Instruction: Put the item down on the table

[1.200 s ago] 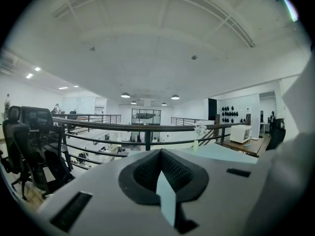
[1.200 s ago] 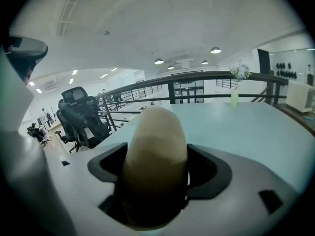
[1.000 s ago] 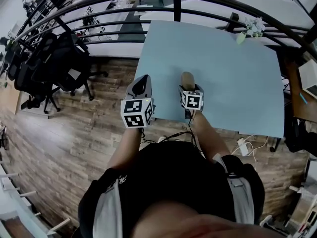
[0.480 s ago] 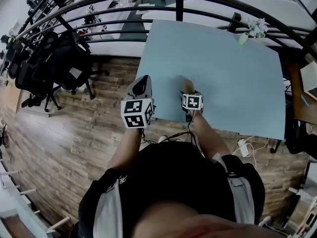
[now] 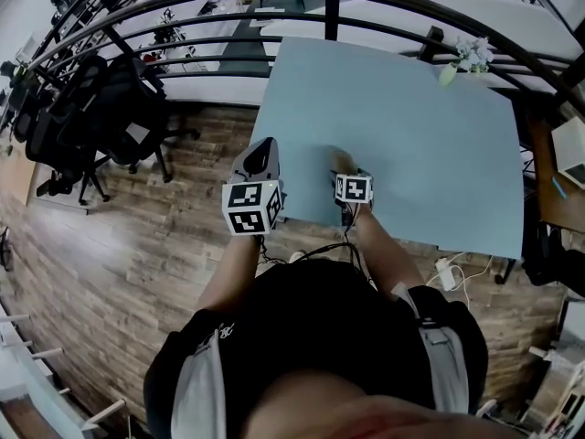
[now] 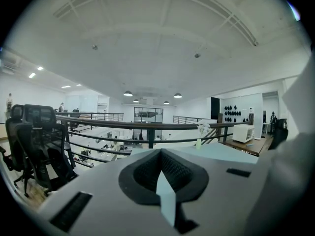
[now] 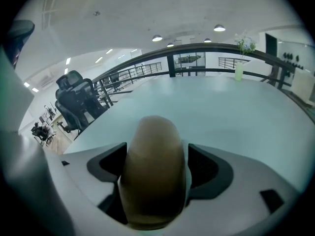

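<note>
a: what is the right gripper (image 7: 156, 149) doing?

b: it is clamping a brown rounded item (image 7: 154, 173). both jaws are pressing on its sides, and it is filling the middle of the right gripper view.

a: and where is that item sitting in the head view?

b: just right of the frame's centre, poking out beyond the right gripper's marker cube (image 5: 353, 188). it is lying over the pale blue desk (image 5: 430, 154), close to the desk's lower left edge. i cannot tell whether it is touching the desk top.

a: how is the left gripper (image 6: 160, 168) looking?

b: its jaws are resting together with nothing between them; only a thin pale sliver is showing through. in the head view it is hanging just left of centre, by the desk's lower left corner, level with the right gripper but apart from it.

a: anything else around?

b: black office chairs (image 5: 101, 117) are standing on the wooden floor (image 5: 137, 245) at the upper left. a dark railing (image 5: 329, 7) is curving across the top, and a small vase of flowers (image 5: 466, 53) is standing at the desk's far corner, upper right.
</note>
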